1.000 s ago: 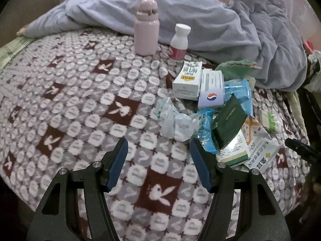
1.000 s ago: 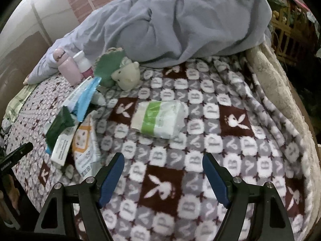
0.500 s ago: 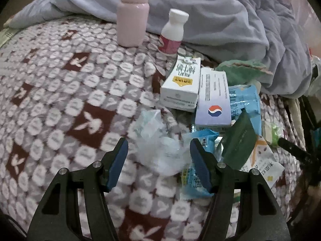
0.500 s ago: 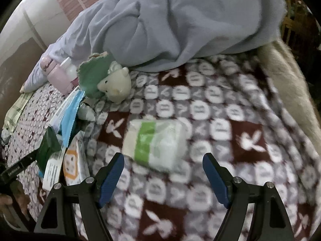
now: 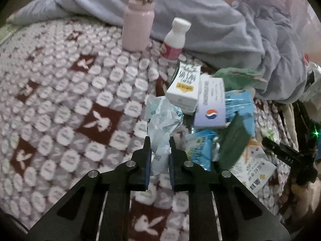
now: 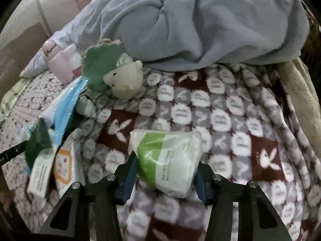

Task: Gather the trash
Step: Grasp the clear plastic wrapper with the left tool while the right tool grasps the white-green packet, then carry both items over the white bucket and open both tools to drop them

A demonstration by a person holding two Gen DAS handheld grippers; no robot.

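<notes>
my left hand-held gripper (image 5: 159, 146) has just been closing and is clamped on the crumpled clear wrapper (image 5: 163, 120) at the edge of the litter pile on the bed blanket (image 5: 60, 100), since that loose end sticks out. my right hand-held gripper (image 6: 166, 172) has just been closing across the narrow side of the green-and-white tissue pack (image 6: 168, 156), grasping it where it lies apart from the pile.

Lower end of crumpled plastic wrapper (image 5: 160, 158) was hidden between the jaws of the left gripper (image 5: 159, 156). Print on tissue pack (image 6: 168, 156) blurred, unreadable. Pink bottle (image 5: 138, 24) top cut by frame edge. Blanket (image 6: 240, 124) pattern smeared. Small white bottle (image 6: 73, 57) mostly hidden behind plush toy (image 6: 120, 78).
</notes>
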